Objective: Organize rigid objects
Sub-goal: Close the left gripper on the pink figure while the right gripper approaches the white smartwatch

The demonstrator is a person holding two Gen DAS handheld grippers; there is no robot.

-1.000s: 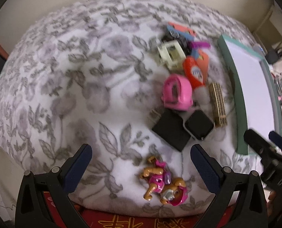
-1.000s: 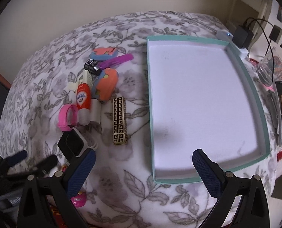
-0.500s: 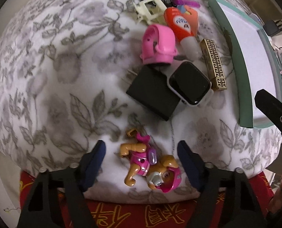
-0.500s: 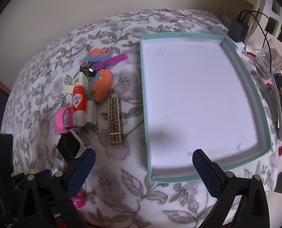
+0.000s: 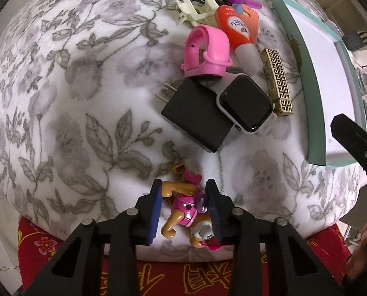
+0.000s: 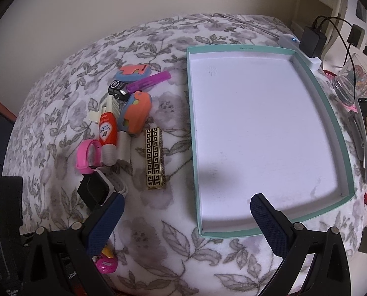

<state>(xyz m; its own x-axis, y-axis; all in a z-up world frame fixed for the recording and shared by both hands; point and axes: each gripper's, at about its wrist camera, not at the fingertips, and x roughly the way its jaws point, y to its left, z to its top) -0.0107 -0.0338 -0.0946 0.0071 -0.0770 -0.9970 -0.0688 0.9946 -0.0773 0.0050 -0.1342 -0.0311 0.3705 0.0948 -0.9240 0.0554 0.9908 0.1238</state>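
Two handheld grippers work over a bed covered in a grey floral blanket [image 5: 84, 79]. Nearest, at the blanket's front edge, the left gripper [image 5: 184, 206] has its blue-padded fingers [image 5: 155, 212] drawn in against both sides of a pink and tan toy puppy figure [image 5: 186, 209]. A second ago those fingers were spread wide, well back from the toy; half a second ago they straddled it with gaps on each side. Now they appear to be clamped on it, so the first pick-up seems secured and the toy looks ready to be lifted.

Just beyond the toy lie a black plug adapter [image 5: 198, 116] and a smartwatch face [image 5: 245, 104], touching. Farther on are a pink watch band [image 5: 208, 51], an orange glue bottle [image 5: 235, 29] and a gold patterned case [image 5: 279, 83], then a cluster of small items that has not shifted.

To the right, the right gripper [image 6: 187, 213] hovers with fingers wide apart and nothing between them, near the front rim of an empty teal tray [image 6: 329, 113]. Its view has barely changed. The tray is probably where the toy goes.
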